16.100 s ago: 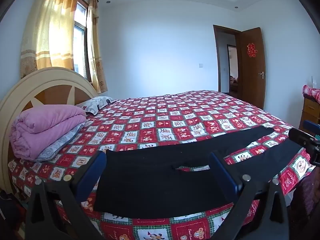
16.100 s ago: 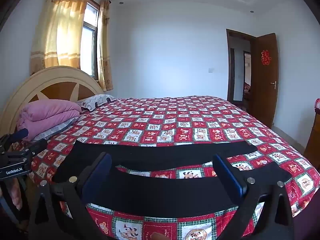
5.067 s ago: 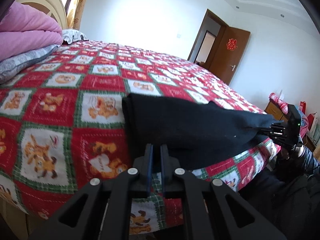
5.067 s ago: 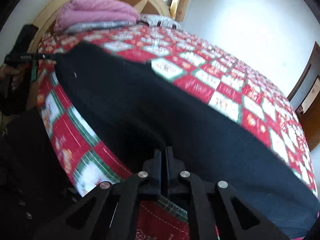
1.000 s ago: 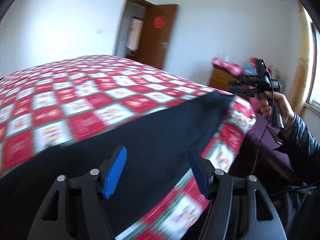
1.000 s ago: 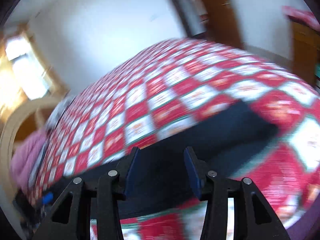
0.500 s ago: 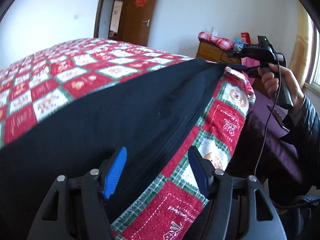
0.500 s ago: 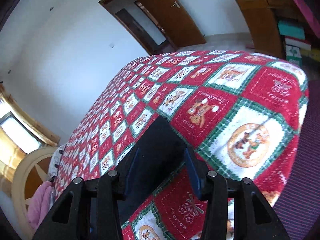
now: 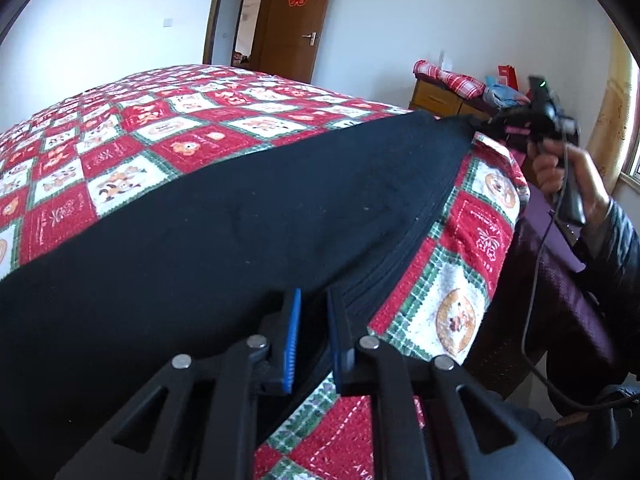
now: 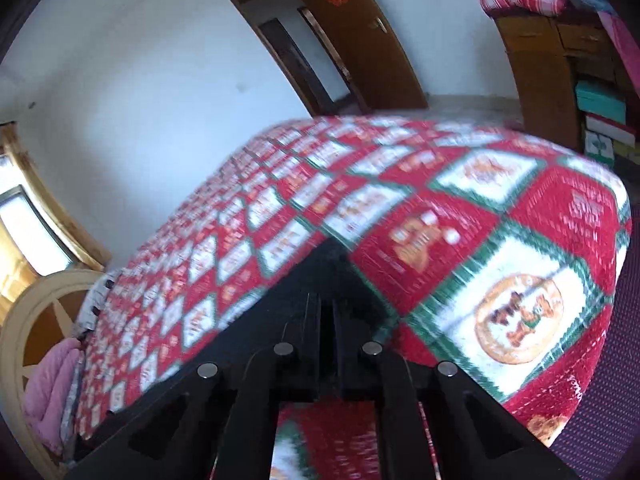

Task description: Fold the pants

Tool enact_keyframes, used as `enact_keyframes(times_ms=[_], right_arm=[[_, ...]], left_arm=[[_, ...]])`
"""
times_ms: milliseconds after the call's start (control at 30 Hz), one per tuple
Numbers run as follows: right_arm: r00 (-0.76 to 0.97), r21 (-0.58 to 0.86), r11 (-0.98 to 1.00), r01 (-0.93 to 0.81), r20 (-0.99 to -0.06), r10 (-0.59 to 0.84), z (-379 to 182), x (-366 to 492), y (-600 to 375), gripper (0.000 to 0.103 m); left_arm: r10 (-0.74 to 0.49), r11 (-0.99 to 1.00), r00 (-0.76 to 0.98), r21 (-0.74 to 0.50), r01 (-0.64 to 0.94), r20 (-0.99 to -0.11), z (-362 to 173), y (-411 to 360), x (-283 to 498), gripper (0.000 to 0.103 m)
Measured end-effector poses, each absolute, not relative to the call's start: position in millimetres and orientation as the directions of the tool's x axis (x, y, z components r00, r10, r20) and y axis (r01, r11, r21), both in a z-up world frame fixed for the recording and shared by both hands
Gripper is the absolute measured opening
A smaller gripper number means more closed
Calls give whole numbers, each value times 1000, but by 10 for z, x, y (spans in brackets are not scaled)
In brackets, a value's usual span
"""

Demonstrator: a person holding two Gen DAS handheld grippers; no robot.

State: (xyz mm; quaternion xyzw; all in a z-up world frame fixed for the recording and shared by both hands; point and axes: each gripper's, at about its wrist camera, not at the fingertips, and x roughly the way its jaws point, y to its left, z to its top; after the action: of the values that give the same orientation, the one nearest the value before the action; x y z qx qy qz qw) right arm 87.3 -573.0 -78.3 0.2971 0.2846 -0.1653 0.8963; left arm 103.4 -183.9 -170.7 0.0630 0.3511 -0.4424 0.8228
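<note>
Both grippers' jaws have just been closing: the left gripper (image 9: 313,312) and right gripper (image 10: 325,312) are clamping the pants (image 9: 224,236) at the bed's (image 9: 120,148) near edge.

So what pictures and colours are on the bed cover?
The bed cover has red and white squares with green checked borders and little cartoon animals, clearest in the left wrist view.

White walls (image 9: 120,4), open brown door (image 9: 294,24), wooden dresser (image 9: 436,98), red patchwork bedspread (image 9: 168,116).
</note>
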Motion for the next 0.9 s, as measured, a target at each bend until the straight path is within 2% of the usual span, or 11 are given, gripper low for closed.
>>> enact_keyframes(times_ms=[133, 200, 233, 267, 367, 433, 500, 633, 667, 900], right_arm=[[762, 464, 736, 493, -639, -107, -959, 865, -5877, 6], [760, 463, 732, 501, -639, -116, -914, 844, -5888, 15], [757, 445, 729, 521, -635, -154, -861, 803, -5879, 34], [750, 416, 727, 546, -629, -203, -806, 756, -5865, 48], [773, 360, 745, 562, -549, -318, -553, 609, -5737, 49], [807, 349, 786, 511, -508, -299, -453, 622, -5583, 49], [849, 336, 852, 402, -484, -211, -408, 741, -5334, 49], [843, 363, 921, 143, -532, 78, -628, 1102, -4789, 49], [824, 359, 926, 113, -555, 115, -699, 1172, -4688, 49], [656, 283, 953, 107, -740, 146, -1214, 1356, -4370, 49]], left_arm=[[-688, 593, 363, -197, 781, -628, -1726, -1847, 980, 14], [-691, 595, 363, -206, 777, -625, -1721, -1836, 992, 14], [-692, 597, 363, -211, 774, -625, -1713, -1827, 990, 14], [-690, 601, 369, -209, 772, -623, -1695, -1816, 979, 14], [-700, 604, 401, -192, 773, -591, -1608, -1781, 917, 16], [-705, 603, 414, -178, 777, -576, -1565, -1788, 883, 24], [-707, 597, 421, -160, 786, -569, -1549, -1815, 849, 35], [-693, 587, 405, -140, 798, -596, -1635, -1873, 830, 38], [-686, 589, 401, -140, 796, -606, -1670, -1878, 839, 37], [-678, 610, 395, -176, 772, -620, -1716, -1824, 879, 38]])
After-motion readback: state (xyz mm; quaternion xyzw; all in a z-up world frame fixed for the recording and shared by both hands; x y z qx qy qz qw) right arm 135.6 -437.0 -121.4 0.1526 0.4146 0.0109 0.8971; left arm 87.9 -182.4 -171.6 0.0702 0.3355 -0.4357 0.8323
